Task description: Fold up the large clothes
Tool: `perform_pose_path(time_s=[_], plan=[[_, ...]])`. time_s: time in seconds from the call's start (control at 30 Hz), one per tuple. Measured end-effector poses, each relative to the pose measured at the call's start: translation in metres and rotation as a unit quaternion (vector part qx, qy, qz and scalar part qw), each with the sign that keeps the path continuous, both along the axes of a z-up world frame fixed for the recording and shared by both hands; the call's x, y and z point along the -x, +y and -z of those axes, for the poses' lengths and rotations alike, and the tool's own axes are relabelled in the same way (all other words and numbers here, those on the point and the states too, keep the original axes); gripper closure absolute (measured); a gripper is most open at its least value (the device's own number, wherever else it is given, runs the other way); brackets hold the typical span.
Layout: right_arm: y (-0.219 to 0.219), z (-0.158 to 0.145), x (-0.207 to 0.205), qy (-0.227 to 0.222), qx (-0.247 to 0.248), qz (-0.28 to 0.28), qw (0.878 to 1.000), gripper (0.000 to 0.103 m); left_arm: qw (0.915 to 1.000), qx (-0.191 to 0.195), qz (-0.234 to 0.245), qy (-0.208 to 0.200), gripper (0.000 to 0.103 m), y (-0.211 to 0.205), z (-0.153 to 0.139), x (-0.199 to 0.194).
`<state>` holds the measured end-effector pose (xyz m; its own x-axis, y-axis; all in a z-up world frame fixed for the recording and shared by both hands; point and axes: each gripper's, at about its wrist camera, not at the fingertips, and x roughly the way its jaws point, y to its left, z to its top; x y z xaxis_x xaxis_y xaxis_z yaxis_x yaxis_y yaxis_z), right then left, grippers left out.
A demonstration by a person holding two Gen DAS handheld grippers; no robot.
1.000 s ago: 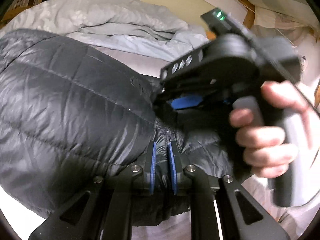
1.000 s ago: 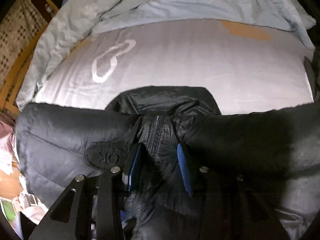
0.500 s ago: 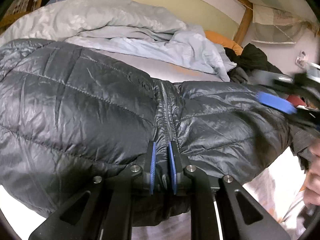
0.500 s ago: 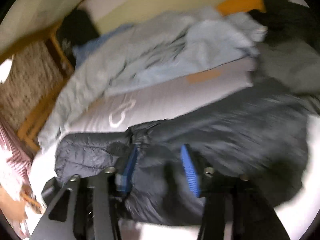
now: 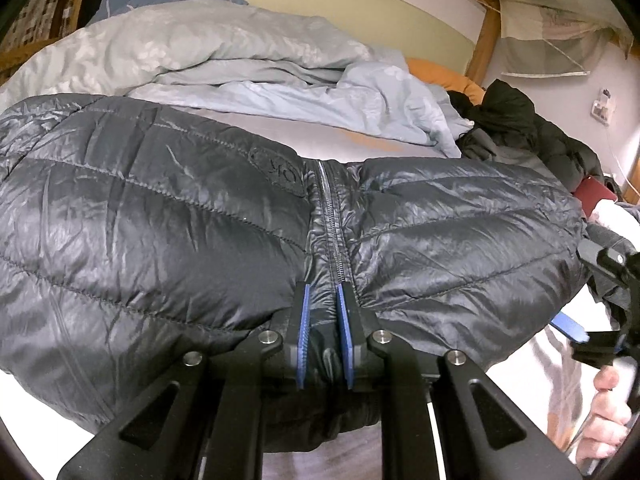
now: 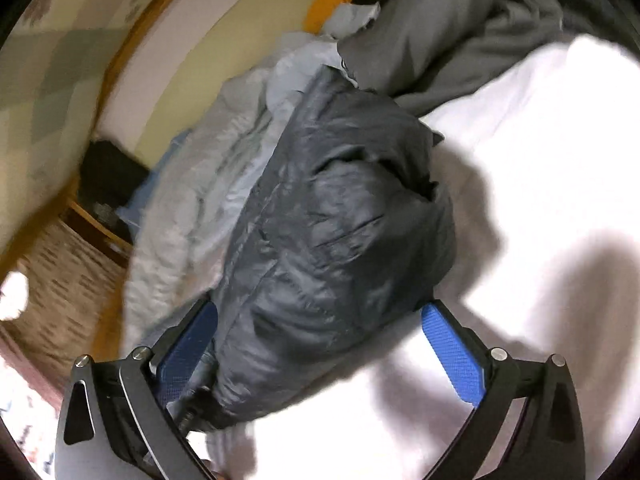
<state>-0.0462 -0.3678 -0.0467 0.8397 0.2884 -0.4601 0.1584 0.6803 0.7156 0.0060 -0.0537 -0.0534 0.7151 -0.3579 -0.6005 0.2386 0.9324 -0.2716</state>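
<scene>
1. The left hand-held gripper [image 5: 324,332] is clenched on the jacket [image 5: 160,240], pinching the zip [image 5: 334,236] at the near hem between its blue pads [image 5: 305,332]. In my judgement this centre pinch serves as an anchor, so the jacket cannot slide while the other side is worked.
2. The right hand-held gripper [image 6: 320,352] is released, its blue pads [image 6: 452,360] spread wide. The jacket's end [image 6: 340,240] lies between them, but neither pad presses on it as far as the blurred right wrist view shows. The wide spread probably suits taking a thick bunch of padded cloth.
3. In the left wrist view the right hand-held gripper [image 5: 596,316] and its holding hand [image 5: 608,412] sit at the jacket's right edge, just beside the cloth and apparently clear of it.
4. The jacket lies spread front-up on the bed [image 5: 360,148], zip closed, quilted panels puffed either side, with a round logo patch [image 5: 280,168] just left of the zip. It looks laid flat ready for a fold; none is visible yet.
5. Beyond the jacket a pale blue duvet [image 5: 240,64] is heaped along the wall side of the bed, likely pushed back to leave room.
6. Far right, dark clothes [image 5: 516,124] are piled, perhaps waiting their turn.
</scene>
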Motion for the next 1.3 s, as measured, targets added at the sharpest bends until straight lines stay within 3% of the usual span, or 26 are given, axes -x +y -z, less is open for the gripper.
perform_pose_path(time_s=[0.07, 0.13, 0.17, 0.27, 0.3, 0.33, 0.43, 0.47, 0.53, 0.6, 0.67, 0.73, 0.87, 0.97, 1.03, 1.13, 1.3], plan=[[-0.012, 0.008, -0.006, -0.032, -0.030, 0.010, 0.999, 0.002, 1.0000, -0.002, 0.000, 0.000, 0.089, -0.001, 0.000, 0.000], [-0.025, 0.016, -0.014, -0.026, -0.056, 0.031, 0.998, 0.013, 1.0000, -0.002, 0.002, 0.000, 0.089, 0.000, 0.000, 0.000], [-0.031, 0.021, -0.018, -0.026, -0.075, 0.041, 0.996, 0.013, 1.0000, 0.000, 0.002, 0.000, 0.089, -0.001, 0.000, 0.000], [-0.030, 0.020, -0.026, -0.029, -0.063, 0.041, 0.997, 0.019, 1.0000, 0.001, 0.002, 0.001, 0.089, -0.001, 0.000, 0.000], [-0.028, 0.019, -0.027, -0.028, -0.055, 0.034, 0.998, 0.033, 1.0000, 0.000, 0.001, 0.001, 0.089, -0.001, 0.000, 0.000], [-0.026, 0.019, -0.034, -0.023, -0.056, 0.010, 0.998, 0.052, 1.0000, -0.001, 0.001, 0.001, 0.089, -0.001, 0.000, -0.001], [-0.031, 0.012, -0.034, -0.005, -0.048, 0.012, 0.999, 0.073, 0.9998, -0.019, -0.002, 0.009, 0.088, -0.003, -0.009, -0.001], [-0.029, -0.003, -0.032, 0.004, 0.002, 0.016, 1.000, 0.074, 0.9994, -0.033, -0.005, 0.010, 0.088, -0.004, -0.022, 0.000], [-0.027, -0.023, -0.026, 0.011, 0.081, 0.028, 0.996, 0.076, 0.9997, -0.015, -0.003, -0.020, 0.081, 0.012, -0.055, 0.009], [-0.030, -0.049, -0.014, 0.010, 0.161, 0.057, 0.985, 0.076, 0.9988, -0.013, -0.025, -0.040, 0.044, 0.036, -0.084, 0.016], [-0.044, -0.063, -0.003, 0.015, 0.184, 0.079, 0.980, 0.076, 0.9973, -0.004, -0.049, -0.055, 0.037, 0.064, -0.105, 0.019], [-0.060, -0.070, -0.001, 0.031, 0.189, 0.085, 0.978, 0.076, 0.9963, -0.018, -0.073, -0.042, 0.036, 0.084, -0.112, 0.013], [-0.069, -0.077, 0.000, 0.031, 0.193, 0.086, 0.977, 0.076, 0.9959, -0.026, -0.064, 0.059, 0.036, 0.106, -0.085, -0.011], [-0.056, -0.076, 0.003, 0.027, 0.252, 0.077, 0.964, 0.076, 0.9913, -0.032, -0.075, 0.103, 0.036, 0.114, -0.056, -0.016], [-0.048, -0.074, 0.003, 0.032, 0.272, 0.076, 0.959, 0.076, 0.9900, -0.038, -0.084, 0.107, 0.034, 0.116, -0.048, -0.015], [-0.047, -0.080, 0.002, 0.021, 0.261, 0.079, 0.962, 0.076, 0.9912, -0.055, -0.078, 0.092, 0.032, 0.112, -0.049, -0.010], [-0.023, -0.121, 0.001, -0.035, 0.280, 0.052, 0.958, 0.075, 0.9917, -0.072, -0.067, 0.083, 0.034, 0.100, -0.047, -0.011]])
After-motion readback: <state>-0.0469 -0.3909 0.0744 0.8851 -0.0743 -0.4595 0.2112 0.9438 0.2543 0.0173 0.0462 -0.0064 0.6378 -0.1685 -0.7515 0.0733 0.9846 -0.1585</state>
